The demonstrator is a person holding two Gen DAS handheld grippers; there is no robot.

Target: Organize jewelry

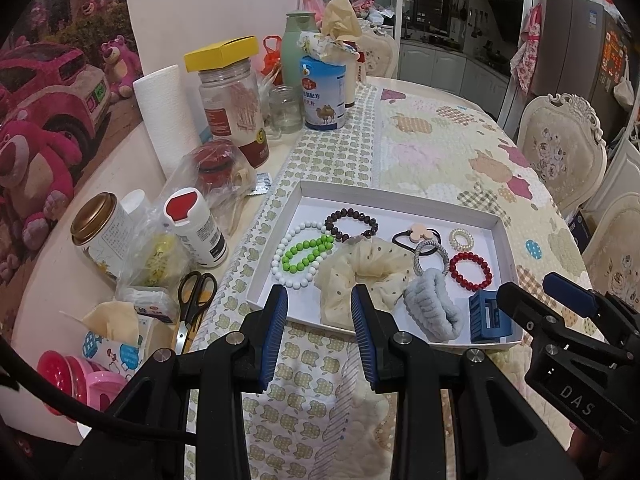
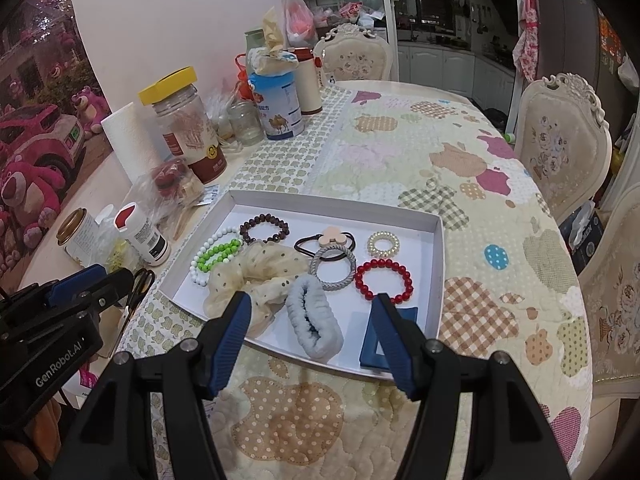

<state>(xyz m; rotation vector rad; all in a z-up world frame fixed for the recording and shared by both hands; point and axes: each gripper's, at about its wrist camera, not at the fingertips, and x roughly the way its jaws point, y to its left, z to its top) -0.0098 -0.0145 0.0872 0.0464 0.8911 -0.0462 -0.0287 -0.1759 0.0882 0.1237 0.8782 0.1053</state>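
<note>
Jewelry and hair ties lie in the shallow white tray (image 2: pixel 434 280) on the quilted tablecloth (image 2: pixel 480 184), just beyond both grippers.

Nearest to us, the left gripper (image 1: pixel 320 332) and the right gripper (image 2: pixel 314 346) hover short of the tray's near rim. On both, the blue pads stand spread with nothing between them.

Hazards, judged from this layout:
- The blue hair claw (image 1: pixel 489 317) sits in the near right corner, close against the tray wall. We judge that a pad could catch the rim there and shift the light tray.
- The grey scrunchie (image 2: pixel 314 322) and the cream mesh scrunchie (image 2: pixel 248 280) are soft and bulky. The cream one overlaps the green bead bracelet (image 1: pixel 306 252), so we could drag beads along with it.
- The grey braided tie (image 2: pixel 333 266) overlaps the black tie with the pink charm (image 2: pixel 328 242). Lifting one may snag the other.
- The red bead bracelet (image 2: pixel 384 280), the pearl spiral tie (image 2: pixel 383 243) and the dark bead bracelet (image 2: pixel 264 228) lie free; smooth beads may slip from the pads.

View differences: the left wrist view shows the hair claw whole; in the right wrist view a finger covers much of it. Only the left view shows the scissors (image 1: pixel 192 300) in full, beside the tray.
</note>
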